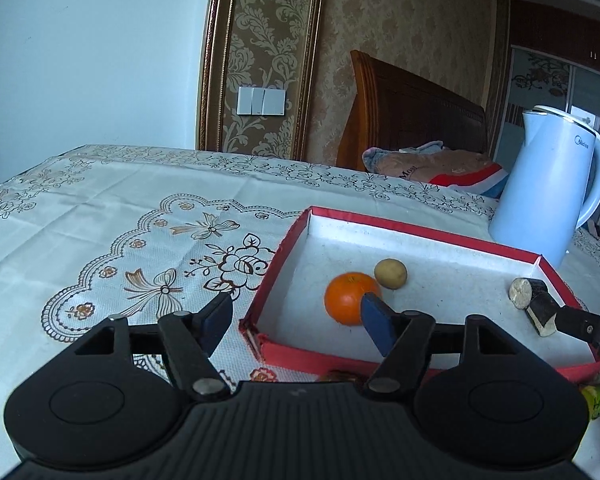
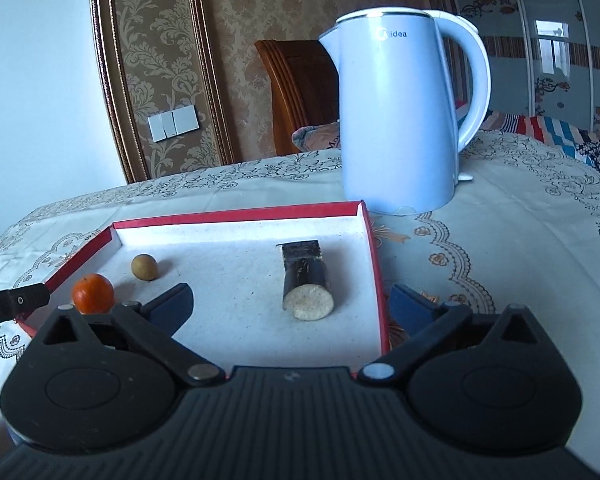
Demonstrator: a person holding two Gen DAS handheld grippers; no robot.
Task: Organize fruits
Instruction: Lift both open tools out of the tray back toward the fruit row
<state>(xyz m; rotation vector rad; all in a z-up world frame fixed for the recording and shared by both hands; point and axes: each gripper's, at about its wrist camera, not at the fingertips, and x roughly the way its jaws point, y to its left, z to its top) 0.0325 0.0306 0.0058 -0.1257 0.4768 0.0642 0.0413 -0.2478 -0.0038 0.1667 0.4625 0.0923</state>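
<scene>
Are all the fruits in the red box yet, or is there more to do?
Three things already lie in the red box: the orange, a small brown fruit and a sugarcane piece. Nothing is in hand: the left gripper and right gripper are both open and empty. Still left: a green fruit outside the box, at the left view's edge.

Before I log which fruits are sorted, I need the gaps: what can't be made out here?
- Green fruit, left wrist view: cut off by the frame edge beside the red-rimmed tray; type unclear.
- Brownish object below the tray's near wall: mostly hidden by the left gripper.
- Small round tan fruit: too small to identify.
</scene>
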